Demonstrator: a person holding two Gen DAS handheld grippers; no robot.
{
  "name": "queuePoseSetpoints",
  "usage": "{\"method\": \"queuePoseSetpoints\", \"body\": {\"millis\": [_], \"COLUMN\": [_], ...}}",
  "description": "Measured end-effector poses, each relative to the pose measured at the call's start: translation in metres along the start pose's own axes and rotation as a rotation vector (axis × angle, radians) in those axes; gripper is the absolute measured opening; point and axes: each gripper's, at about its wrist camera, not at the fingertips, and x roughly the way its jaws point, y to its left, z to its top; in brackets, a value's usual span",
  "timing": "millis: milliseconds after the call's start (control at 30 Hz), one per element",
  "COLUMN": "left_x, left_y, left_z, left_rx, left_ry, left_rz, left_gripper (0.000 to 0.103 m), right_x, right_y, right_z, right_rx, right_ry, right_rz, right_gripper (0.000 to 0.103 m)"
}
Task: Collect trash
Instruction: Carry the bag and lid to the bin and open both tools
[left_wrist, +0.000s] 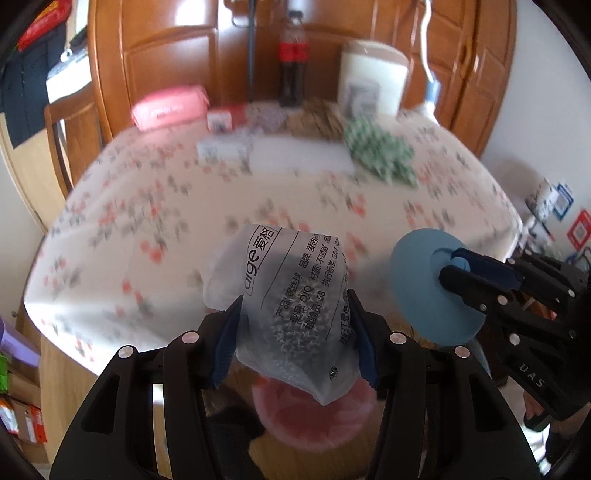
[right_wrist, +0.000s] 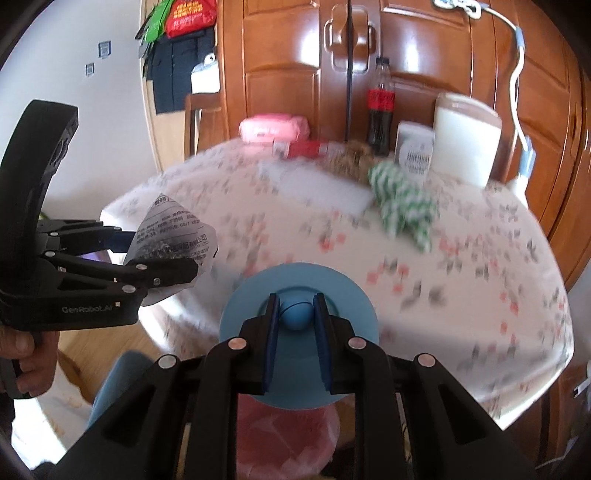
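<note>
My left gripper (left_wrist: 293, 339) is shut on a clear printed plastic bag (left_wrist: 291, 295) with a grey steel-wool ball inside. It holds the bag in the air over a pink-lined trash bin (left_wrist: 314, 417) in front of the table. The bag also shows in the right wrist view (right_wrist: 173, 240). My right gripper (right_wrist: 295, 314) is shut on the round knob of a blue bin lid (right_wrist: 299, 288), lifted above the same bin (right_wrist: 288, 439). The lid shows to the right of the bag in the left wrist view (left_wrist: 421, 280).
A table with a floral cloth (left_wrist: 155, 206) holds a pink pouch (left_wrist: 168, 107), a red box (left_wrist: 225, 116), a white flat box (left_wrist: 295, 155), a green-and-white cloth (left_wrist: 384, 153), a cola bottle (left_wrist: 293, 59) and a white canister (left_wrist: 373, 77). A wooden wardrobe (right_wrist: 288, 55) stands behind.
</note>
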Motion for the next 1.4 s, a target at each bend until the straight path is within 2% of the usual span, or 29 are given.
{"method": "queuePoseSetpoints", "body": {"millis": [133,233,433,533,667,833,1000,1100,1167,1400], "left_x": [0.018,0.051,0.156,0.198,0.234,0.273,0.291,0.297,0.296,0.293], "left_y": [-0.007,-0.01,-0.006,0.001,0.005,0.003,0.003,0.004,0.005,0.01], "left_z": [-0.039,-0.072,-0.144,-0.17,-0.189,-0.202,-0.207,-0.208,-0.208,-0.205], "left_rx": [0.007,0.015,0.018,0.005,0.007,0.0,-0.004,-0.001,0.001,-0.02], "left_ry": [0.083,0.177,0.423,0.51,0.584,0.642,0.68,0.689,0.686,0.677], "left_rz": [-0.014,-0.026,-0.041,-0.047,-0.052,-0.062,-0.058,-0.036,-0.028,-0.009], "left_gripper": [0.053,0.053,0.053,0.053,0.053,0.053,0.054,0.059,0.067,0.068], "right_x": [0.013,0.035,0.104,0.139,0.179,0.219,0.241,0.246,0.248,0.258], "right_y": [0.001,0.001,-0.003,-0.003,-0.004,-0.004,-0.005,-0.009,-0.011,-0.01], "right_z": [-0.037,-0.069,-0.134,-0.163,-0.191,-0.214,-0.225,-0.228,-0.23,-0.236], "right_rx": [0.014,0.021,0.04,0.037,0.04,0.047,0.052,0.055,0.063,0.073], "right_ry": [0.082,0.151,0.322,0.407,0.497,0.581,0.62,0.627,0.633,0.654], "right_rz": [0.012,0.018,0.032,0.034,0.044,0.065,0.064,0.058,0.06,0.07], "right_gripper": [0.018,0.018,0.018,0.018,0.018,0.018,0.018,0.019,0.019,0.019]}}
